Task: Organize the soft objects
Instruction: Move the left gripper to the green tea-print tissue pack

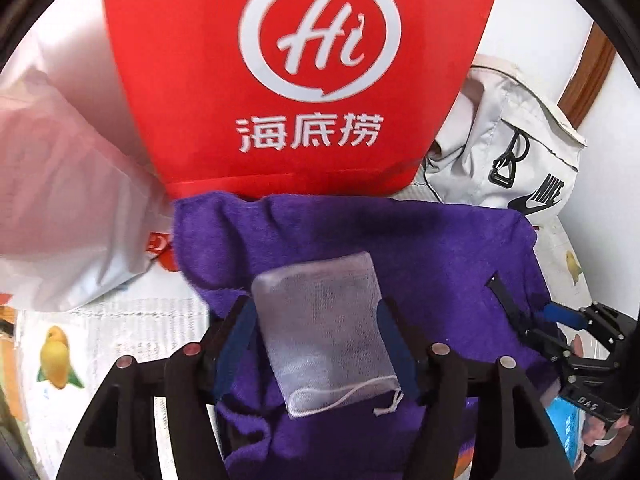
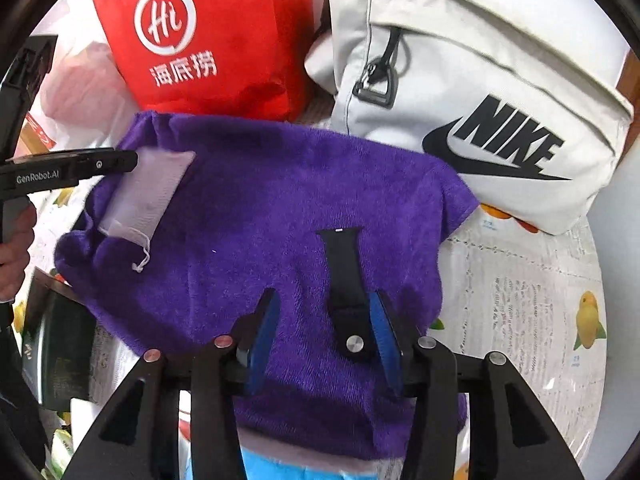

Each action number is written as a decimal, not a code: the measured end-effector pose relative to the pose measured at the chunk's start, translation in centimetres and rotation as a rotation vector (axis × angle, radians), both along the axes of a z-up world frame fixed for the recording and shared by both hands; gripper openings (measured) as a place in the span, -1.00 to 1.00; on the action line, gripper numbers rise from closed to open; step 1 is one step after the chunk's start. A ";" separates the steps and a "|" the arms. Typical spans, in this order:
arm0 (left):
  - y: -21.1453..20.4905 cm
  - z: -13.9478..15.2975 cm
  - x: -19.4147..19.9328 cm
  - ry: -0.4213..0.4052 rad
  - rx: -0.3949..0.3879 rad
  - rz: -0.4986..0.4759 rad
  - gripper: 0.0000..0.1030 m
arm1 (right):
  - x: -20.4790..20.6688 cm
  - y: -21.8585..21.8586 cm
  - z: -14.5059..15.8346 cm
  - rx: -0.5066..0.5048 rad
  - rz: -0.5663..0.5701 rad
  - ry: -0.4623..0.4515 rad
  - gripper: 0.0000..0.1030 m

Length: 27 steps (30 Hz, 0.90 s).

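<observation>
Spread on the purple towel (image 1: 400,240): left gripper (image 1: 316,312) jaws apart, flanking the white mesh pouch (image 1: 324,332) without pinching it. Right gripper (image 2: 324,312) likewise parted, black watch strap (image 2: 346,280) lying on the towel just inside its right finger (image 2: 382,332), contact unclear.

Purple terry-cloth towel (image 2: 256,216): plush, matt, fuzzy nap; small white mesh drawstring pouch (image 1: 324,336) on it: sheer, fine weave, cord at its 6 o'clock end; black watch strap (image 2: 346,280): smooth matt rubber-like, shiny metal stud; red non-woven fabric bag (image 1: 280,80) at 12 o'clock: matt, white print; off-white canvas backpack (image 2: 480,92) at 2 o'clock: matt weave; printed table cover (image 2: 520,300): glossy plastic film.
</observation>
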State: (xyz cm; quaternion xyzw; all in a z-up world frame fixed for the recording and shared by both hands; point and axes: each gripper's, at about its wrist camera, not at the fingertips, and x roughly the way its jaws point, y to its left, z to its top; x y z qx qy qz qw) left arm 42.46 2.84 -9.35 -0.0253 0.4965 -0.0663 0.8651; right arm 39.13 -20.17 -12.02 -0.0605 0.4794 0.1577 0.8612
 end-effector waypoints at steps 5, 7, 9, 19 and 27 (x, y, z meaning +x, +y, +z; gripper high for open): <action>0.7 2.2 -2.7 -0.031 0.054 0.032 0.26 | -2.2 -1.2 1.7 0.022 -0.033 -0.029 0.15; 1.0 2.9 -4.1 -0.043 0.054 0.045 0.29 | -3.1 -1.7 2.5 0.030 -0.046 -0.041 0.29; 1.2 3.6 -5.6 -0.063 0.041 0.057 0.29 | -4.5 -2.3 3.4 0.038 -0.063 -0.054 0.52; 1.1 6.2 -15.1 -0.070 -0.024 0.033 0.29 | -12.6 -3.9 7.2 0.107 -0.061 -0.110 0.62; -0.5 5.3 -22.3 -0.067 -0.078 -0.018 0.46 | -19.9 -4.1 7.9 0.076 -0.055 -0.167 0.80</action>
